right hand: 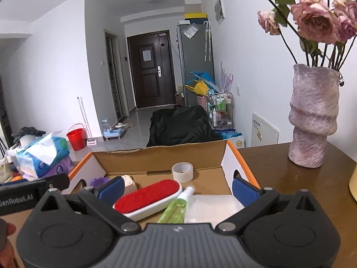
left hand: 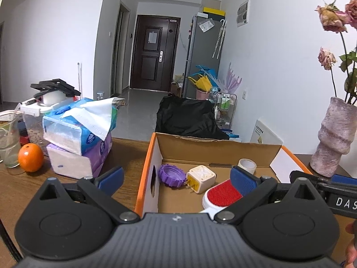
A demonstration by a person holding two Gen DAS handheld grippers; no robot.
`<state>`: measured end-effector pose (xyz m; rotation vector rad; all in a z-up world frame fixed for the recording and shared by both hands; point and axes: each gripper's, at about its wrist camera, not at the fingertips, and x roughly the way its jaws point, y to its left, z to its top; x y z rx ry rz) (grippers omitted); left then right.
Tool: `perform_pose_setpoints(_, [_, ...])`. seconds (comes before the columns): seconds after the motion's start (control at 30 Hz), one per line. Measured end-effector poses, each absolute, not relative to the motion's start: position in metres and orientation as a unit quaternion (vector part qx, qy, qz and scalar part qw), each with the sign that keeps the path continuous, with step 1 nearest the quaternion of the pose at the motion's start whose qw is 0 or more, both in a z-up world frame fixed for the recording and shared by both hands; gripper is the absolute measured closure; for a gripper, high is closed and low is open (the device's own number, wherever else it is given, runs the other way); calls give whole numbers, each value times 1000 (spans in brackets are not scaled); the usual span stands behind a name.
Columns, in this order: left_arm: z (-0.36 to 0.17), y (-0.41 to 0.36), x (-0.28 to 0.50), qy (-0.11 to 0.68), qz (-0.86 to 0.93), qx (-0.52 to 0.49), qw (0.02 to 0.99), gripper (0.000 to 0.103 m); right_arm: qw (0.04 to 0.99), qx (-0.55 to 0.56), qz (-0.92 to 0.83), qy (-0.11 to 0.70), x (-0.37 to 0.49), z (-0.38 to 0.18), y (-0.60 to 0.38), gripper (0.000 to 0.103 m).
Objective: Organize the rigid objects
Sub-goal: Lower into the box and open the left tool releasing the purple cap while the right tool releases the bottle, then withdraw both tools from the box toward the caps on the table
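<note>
An orange-edged cardboard box (left hand: 146, 167) (right hand: 229, 154) stands on the wooden table. In it lie a purple toothed ring (left hand: 171, 175), a cream cube plug (left hand: 200, 178), a tape roll (left hand: 246, 165) (right hand: 182, 172), a red-faced lint brush (left hand: 222, 196) (right hand: 148, 197) and a green spray bottle (right hand: 177, 207) on a clear bag (right hand: 212, 207). My left gripper (left hand: 177, 178) is open and empty above the box's left wall. My right gripper (right hand: 178, 188) is open and empty above the brush and bottle.
Stacked tissue packs (left hand: 78, 138), an orange (left hand: 30, 157) and a glass cup (left hand: 9, 143) stand left of the box. A pink vase (right hand: 312, 120) with dried roses stands on the right. A black bag (left hand: 187, 118) lies beyond the table's far edge.
</note>
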<state>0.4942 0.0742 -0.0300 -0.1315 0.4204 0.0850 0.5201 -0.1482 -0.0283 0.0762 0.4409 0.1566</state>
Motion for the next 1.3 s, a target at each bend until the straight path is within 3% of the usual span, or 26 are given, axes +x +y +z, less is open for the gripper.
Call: perform_pose_setpoints(1.3, [-45,42,312,215,24,-48,975,0,974,-11,78,214,334,-50,-208,0])
